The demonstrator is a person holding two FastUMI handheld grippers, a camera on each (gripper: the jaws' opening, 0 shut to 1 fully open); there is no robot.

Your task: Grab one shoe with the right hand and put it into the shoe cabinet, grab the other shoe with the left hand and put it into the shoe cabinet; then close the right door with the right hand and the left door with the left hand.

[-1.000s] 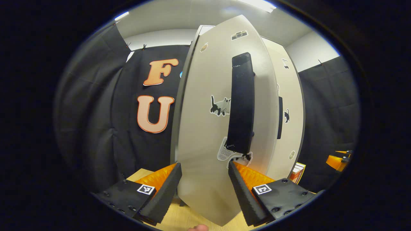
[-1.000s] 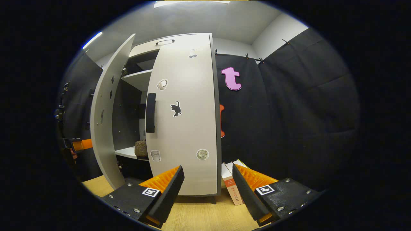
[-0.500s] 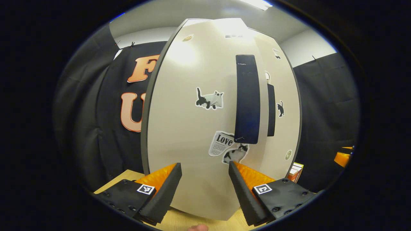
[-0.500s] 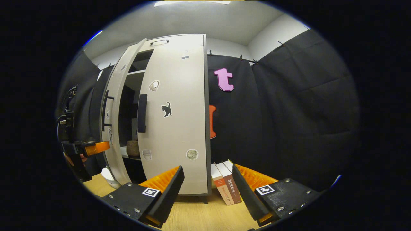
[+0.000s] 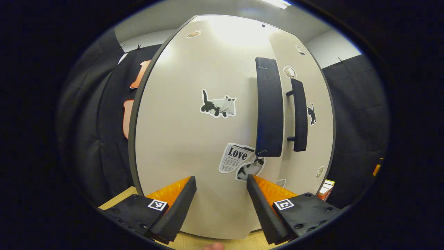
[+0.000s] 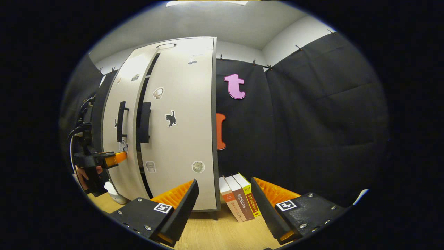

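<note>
The pale shoe cabinet (image 6: 180, 104) stands left of centre in the right gripper view. Its right door (image 6: 184, 146) lies shut. Its left door (image 6: 119, 86) is almost shut, with a narrow dark gap between the two black handles. In the left gripper view the left door (image 5: 194, 132) stands very close, with its black handle (image 5: 269, 107) beside the right door's handle (image 5: 300, 114). My left gripper (image 5: 222, 205) is open with its tips at the door's face, and it also shows as the left gripper (image 6: 104, 159) against that door. My right gripper (image 6: 223, 205) is open and empty, back from the cabinet. The doors hide the inside.
Three books (image 6: 239, 201) lean against the cabinet's right side on the wooden surface (image 6: 215, 236). A small white object (image 6: 114, 194) lies low by the left door's bottom edge. A hand (image 6: 81, 173) holds the left gripper. Black cloth walls surround the booth.
The left door has swung from wide open to almost shut, with my left gripper following it. My right gripper has drawn back and turned right, bringing the books into view.
</note>
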